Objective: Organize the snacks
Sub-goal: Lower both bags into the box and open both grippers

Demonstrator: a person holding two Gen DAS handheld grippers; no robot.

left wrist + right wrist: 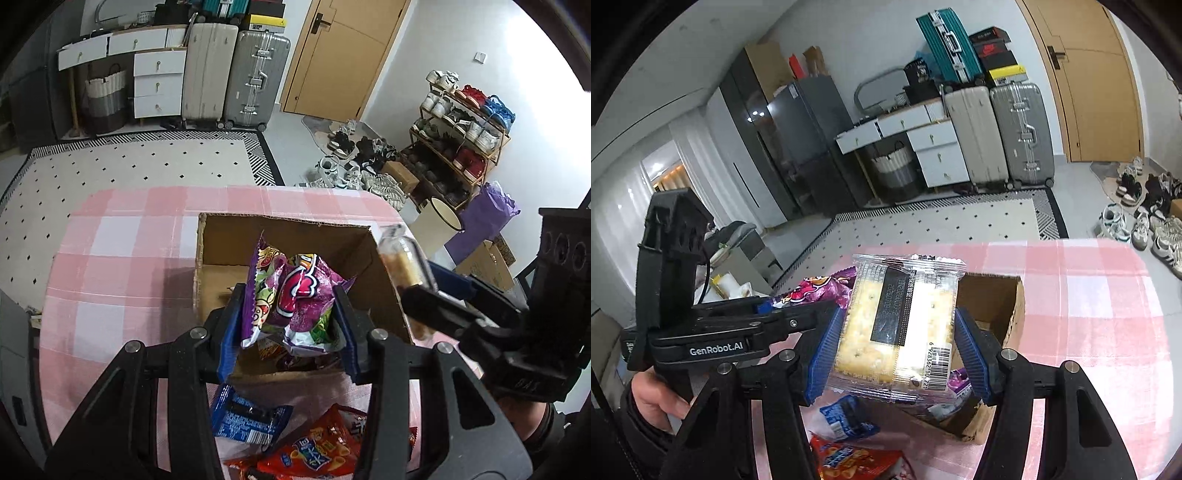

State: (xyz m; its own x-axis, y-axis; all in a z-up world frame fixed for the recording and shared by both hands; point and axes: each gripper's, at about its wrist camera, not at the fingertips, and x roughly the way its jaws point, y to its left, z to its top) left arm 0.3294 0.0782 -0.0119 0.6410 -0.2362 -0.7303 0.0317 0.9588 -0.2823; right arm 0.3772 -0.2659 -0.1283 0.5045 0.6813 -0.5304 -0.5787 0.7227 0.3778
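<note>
Left gripper (290,317) clamped on a purple snack bag (295,295), tips forward and down. Right gripper (899,350) alongside, pinching a cracker pack (897,325). Hand (652,398) wraps left gripper's handle.

Ahead of the tongs: pale dotted rug (140,166), 2 upright suitcases (236,77), white drawers (159,83). Wooden door (343,55) ahead right, shoe rack (461,129) beside it. Dark cabinet (798,147) far left.

Suitcases (236,77), shoe rack (461,140), patterned rug (140,166)
</note>
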